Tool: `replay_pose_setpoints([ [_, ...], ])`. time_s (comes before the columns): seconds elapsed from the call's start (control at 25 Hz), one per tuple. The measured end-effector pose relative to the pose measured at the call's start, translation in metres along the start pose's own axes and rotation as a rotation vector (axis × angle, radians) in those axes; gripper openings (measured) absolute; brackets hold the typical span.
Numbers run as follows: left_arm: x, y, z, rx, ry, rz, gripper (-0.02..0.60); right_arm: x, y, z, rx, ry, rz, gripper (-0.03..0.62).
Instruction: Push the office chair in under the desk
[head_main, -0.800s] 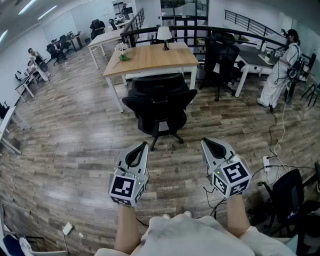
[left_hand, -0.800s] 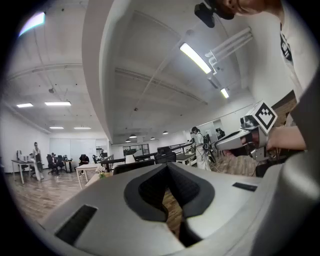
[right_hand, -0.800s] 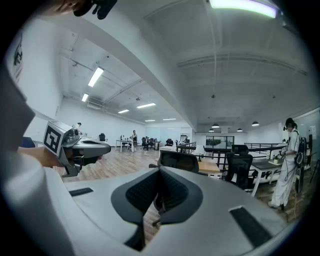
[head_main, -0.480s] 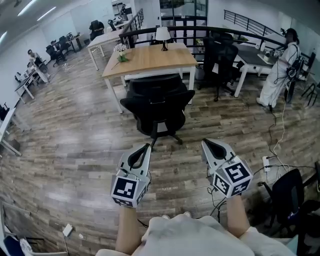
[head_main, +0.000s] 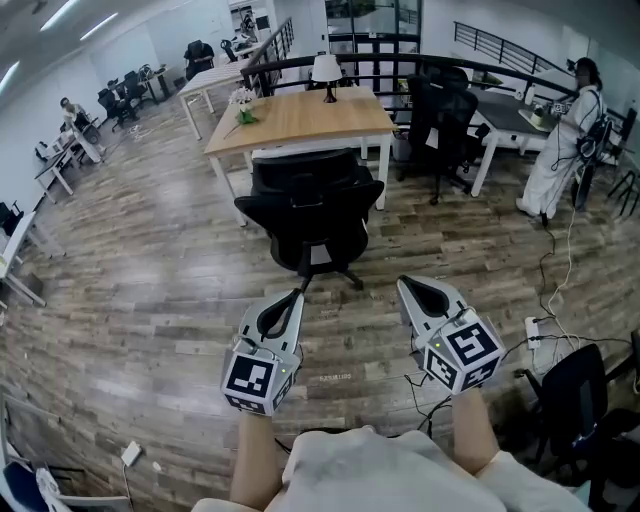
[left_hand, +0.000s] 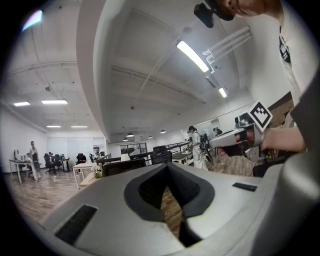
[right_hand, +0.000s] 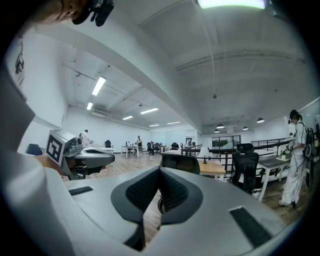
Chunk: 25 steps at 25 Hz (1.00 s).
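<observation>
A black office chair (head_main: 312, 205) stands on the wood floor just in front of a light wooden desk (head_main: 302, 116), its back toward me, seat partly out from under the desk. My left gripper (head_main: 297, 294) and right gripper (head_main: 401, 283) are held side by side well short of the chair, both shut and empty, pointing level at it. In the right gripper view the chair back (right_hand: 180, 162) shows just past the closed jaws, with the desk top (right_hand: 212, 168) behind it. In the left gripper view the jaw tips meet with nothing between them, and the other gripper (left_hand: 239, 139) shows at right.
A table lamp (head_main: 328, 70) and a flower pot (head_main: 243, 98) stand on the desk. Another black chair (head_main: 441, 120) and a second desk (head_main: 510, 115) are at the right, where a person in white (head_main: 563, 140) stands. Cables and a power strip (head_main: 532, 327) lie on the floor at right.
The chair and desk have drawn slightly nearer in the head view as I stepped forward. Both grippers kept their pose and stayed shut.
</observation>
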<state>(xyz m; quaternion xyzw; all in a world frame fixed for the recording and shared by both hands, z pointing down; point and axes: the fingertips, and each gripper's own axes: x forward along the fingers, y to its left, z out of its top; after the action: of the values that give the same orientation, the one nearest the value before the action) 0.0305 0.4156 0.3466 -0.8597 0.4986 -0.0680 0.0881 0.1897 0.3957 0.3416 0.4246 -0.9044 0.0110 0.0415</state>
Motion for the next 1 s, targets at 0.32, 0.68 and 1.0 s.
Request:
replay_pose_setpoints([
  [0.32, 0.008, -0.01, -0.009, -0.007, 0.026, 0.018, 0.015, -0.003, -0.014, -0.008, 0.009, -0.015, 0.025, -0.002],
  [0.68, 0.043, 0.023, -0.025, -0.024, 0.033, 0.02, 0.012, 0.036, -0.037, -0.01, 0.021, -0.018, 0.032, 0.0],
  [1.0, 0.101, 0.093, -0.041, -0.04, 0.015, 0.027, 0.011, 0.108, -0.072, 0.0, 0.005, -0.029, 0.008, -0.002],
])
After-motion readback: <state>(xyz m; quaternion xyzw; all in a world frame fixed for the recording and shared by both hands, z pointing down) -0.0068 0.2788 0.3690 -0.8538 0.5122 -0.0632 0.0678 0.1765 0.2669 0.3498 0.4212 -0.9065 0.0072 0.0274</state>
